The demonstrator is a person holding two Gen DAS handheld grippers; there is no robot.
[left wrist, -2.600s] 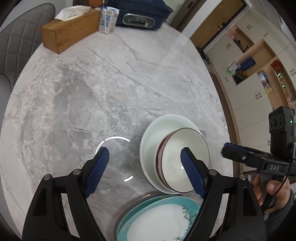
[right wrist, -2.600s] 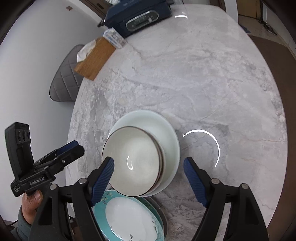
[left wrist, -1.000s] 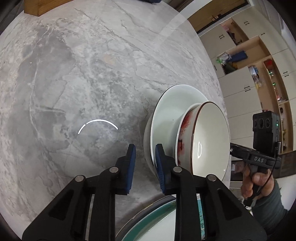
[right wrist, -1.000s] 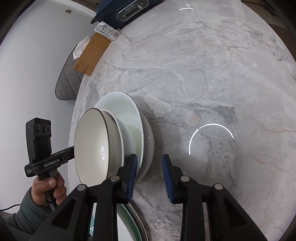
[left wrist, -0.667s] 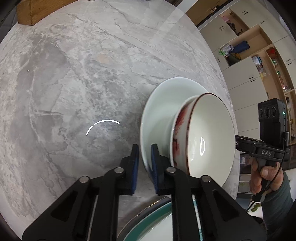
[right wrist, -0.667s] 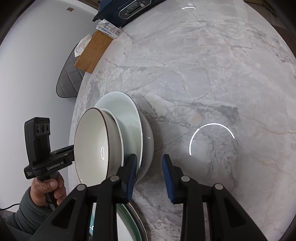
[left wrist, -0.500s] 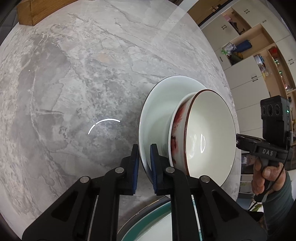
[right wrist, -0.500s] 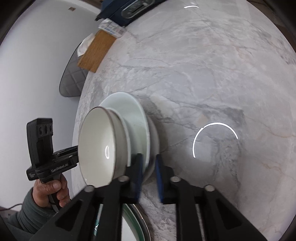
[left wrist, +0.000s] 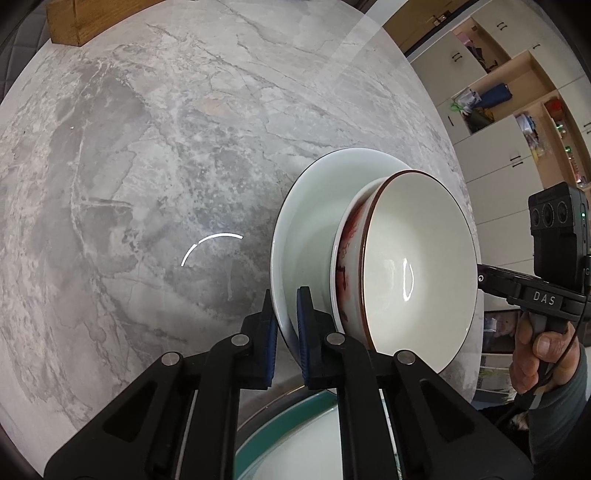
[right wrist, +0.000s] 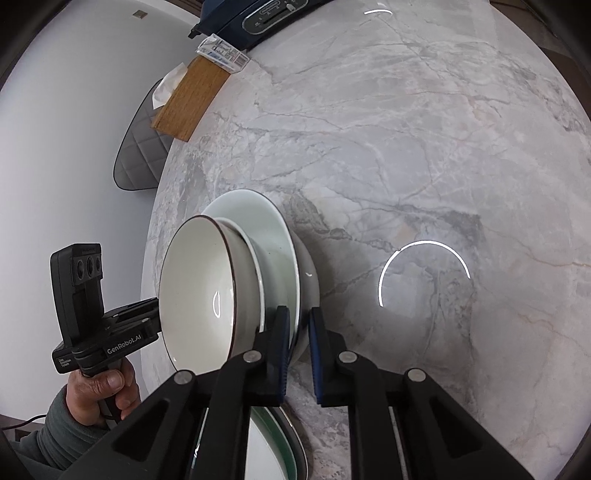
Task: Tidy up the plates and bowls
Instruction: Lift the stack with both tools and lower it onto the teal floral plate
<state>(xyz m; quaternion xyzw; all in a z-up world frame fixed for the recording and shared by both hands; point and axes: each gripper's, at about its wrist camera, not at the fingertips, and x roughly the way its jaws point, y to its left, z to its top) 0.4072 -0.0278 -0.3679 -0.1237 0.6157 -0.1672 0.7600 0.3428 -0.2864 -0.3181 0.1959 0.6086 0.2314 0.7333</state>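
Above the marble table [left wrist: 155, 155], the left gripper [left wrist: 283, 325] and right gripper [right wrist: 297, 332] each pinch opposite rim edges of a pale plate [left wrist: 306, 206], jaws nearly closed on it. A brown-rimmed bowl [left wrist: 413, 266] rides on the plate. Just beside it lies a teal plate [left wrist: 280, 424], so stacking looks unfinished.

I see a grey marble table [left wrist: 155, 155] carrying a wooden tissue box [right wrist: 192, 98] and a dark blue appliance [right wrist: 266, 13] at its far edge. A grey quilted chair [right wrist: 138, 158] stands against the white wall [right wrist: 66, 110]; cream cupboards [left wrist: 517, 122] with open shelves line the other side.
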